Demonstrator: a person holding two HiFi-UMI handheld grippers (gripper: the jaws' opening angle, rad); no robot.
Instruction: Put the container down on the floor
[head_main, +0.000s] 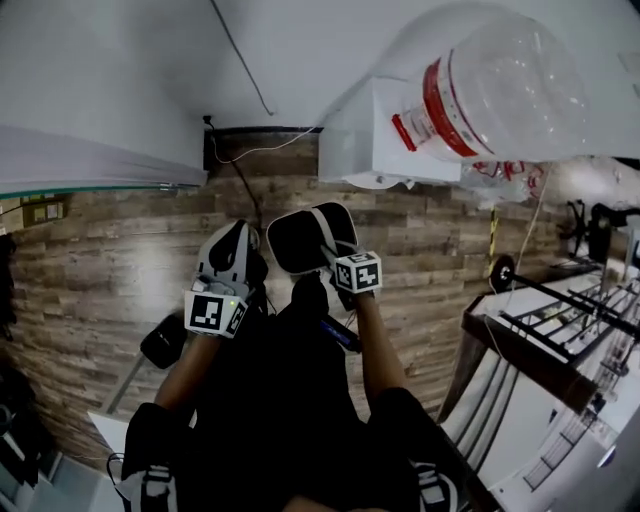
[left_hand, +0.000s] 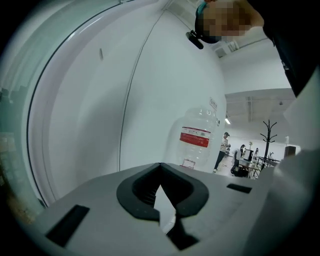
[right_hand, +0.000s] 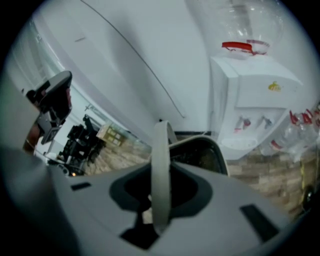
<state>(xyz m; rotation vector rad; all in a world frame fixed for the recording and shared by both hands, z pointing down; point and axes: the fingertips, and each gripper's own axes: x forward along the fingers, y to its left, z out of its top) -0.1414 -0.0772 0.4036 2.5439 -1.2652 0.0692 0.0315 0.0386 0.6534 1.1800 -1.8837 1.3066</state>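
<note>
right claw: we see its jaws closed on the pale band along the rim of the container. the band runs upright between the pads, gripped from both sides. the container is a dark, open-mouthed tub. it hangs from this claw over the plank floor, just in front of the person's knees, mouth turned toward the camera; we note it as not set down.

left claw: just beside the right one, jaw tips together, nothing between them. its own view looks along a white wall toward a clear bottle with a red label.

a white dispenser carrying that bottle stands on the floor beyond the container, near the wall.
</note>
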